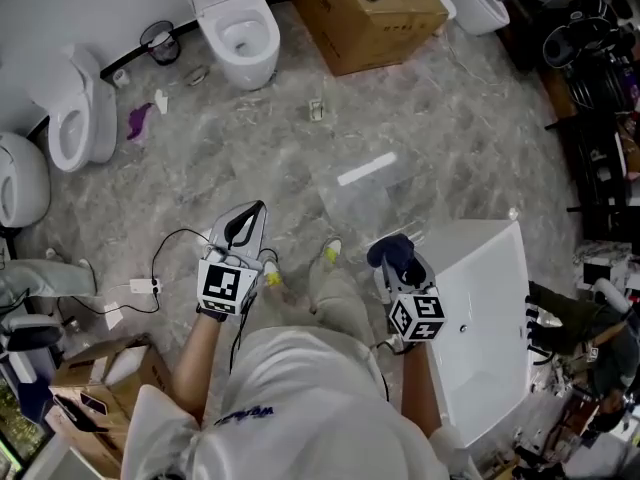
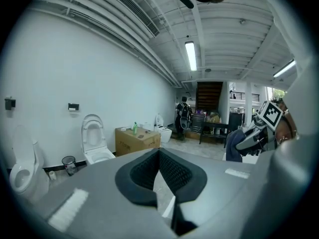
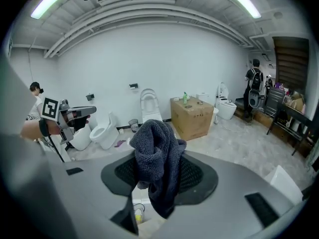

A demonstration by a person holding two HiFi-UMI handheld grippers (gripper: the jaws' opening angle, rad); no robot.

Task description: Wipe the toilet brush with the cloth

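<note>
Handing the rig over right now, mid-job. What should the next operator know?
Left gripper: jaws together, empty.
Right gripper: shut on the dark blue terry cloth, which hangs from its jaws.
Toilet brush: not clearly visible; a small yellow item on the grey floor beside the left gripper may be it.
Done: cloth in hand. Left: take the brush, wipe it.

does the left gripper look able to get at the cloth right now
Probably yes. The cloth bulges out of the right gripper's shut jaws, and only open air seems to lie between it and the left gripper. The left jaws are together, though, so they'd have to open first.
</note>
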